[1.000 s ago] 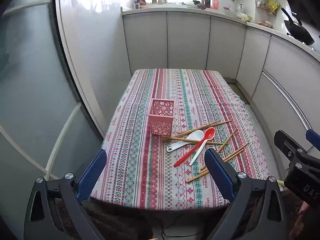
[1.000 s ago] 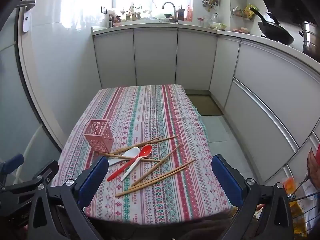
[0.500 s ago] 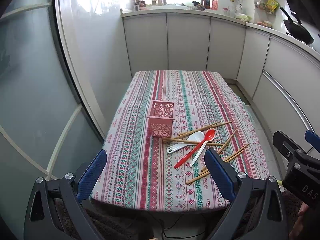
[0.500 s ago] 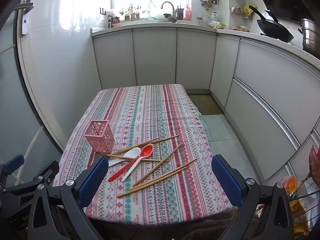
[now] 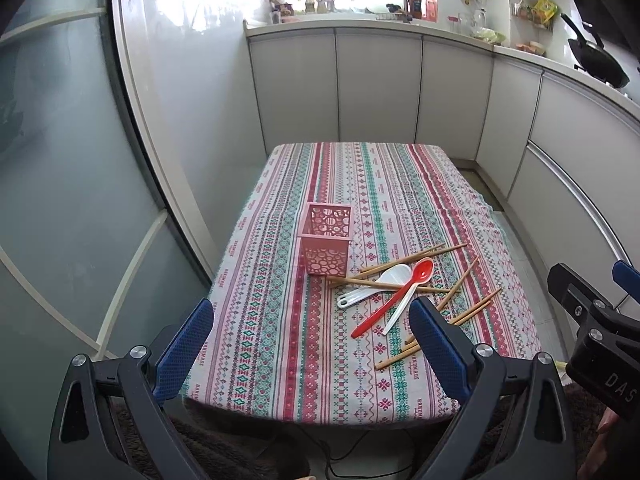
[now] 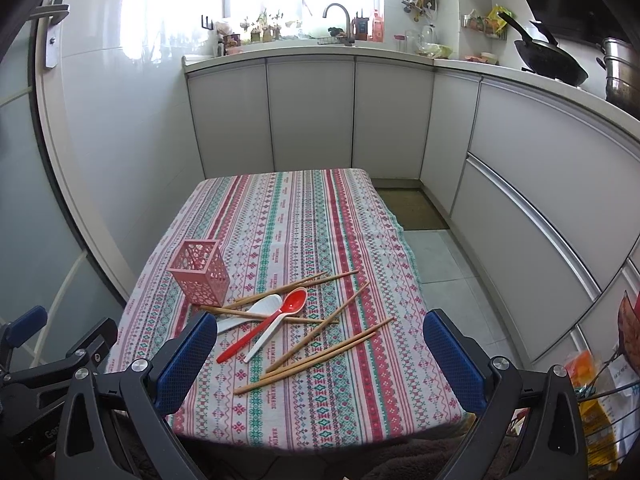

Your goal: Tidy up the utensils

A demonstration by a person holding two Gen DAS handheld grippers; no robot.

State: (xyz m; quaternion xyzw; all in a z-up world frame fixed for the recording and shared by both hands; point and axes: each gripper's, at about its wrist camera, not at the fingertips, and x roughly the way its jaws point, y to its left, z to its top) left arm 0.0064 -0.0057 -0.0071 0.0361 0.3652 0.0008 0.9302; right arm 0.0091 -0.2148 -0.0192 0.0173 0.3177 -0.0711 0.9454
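Observation:
A pink perforated holder (image 5: pixel 327 239) (image 6: pixel 200 273) stands upright and empty on the striped tablecloth (image 5: pixel 280 344) (image 6: pixel 320 232). Right of it lie a red spoon (image 5: pixel 394 298) (image 6: pixel 267 325), two white spoons (image 5: pixel 374 287) (image 6: pixel 250 314) and several wooden chopsticks (image 5: pixel 448 322) (image 6: pixel 320 356), crossed in a loose pile. My left gripper (image 5: pixel 310 316) is open and empty, held before the table's near edge. My right gripper (image 6: pixel 318 332) is open and empty, also short of the near edge; its body shows at the right of the left wrist view (image 5: pixel 592 320).
White kitchen cabinets (image 6: pixel 312 120) wrap around the far and right sides, with a sink tap (image 6: pixel 338 20) and a wok (image 6: pixel 550 60) on the counter. A glass door (image 5: pixel 60 160) stands to the left. A wire rack with bags (image 6: pixel 604 380) sits low right.
Both grippers have risen and pulled back slightly, so the table sits a little lower and farther in both views. The utensils and holder have not moved. Both grippers stay open.

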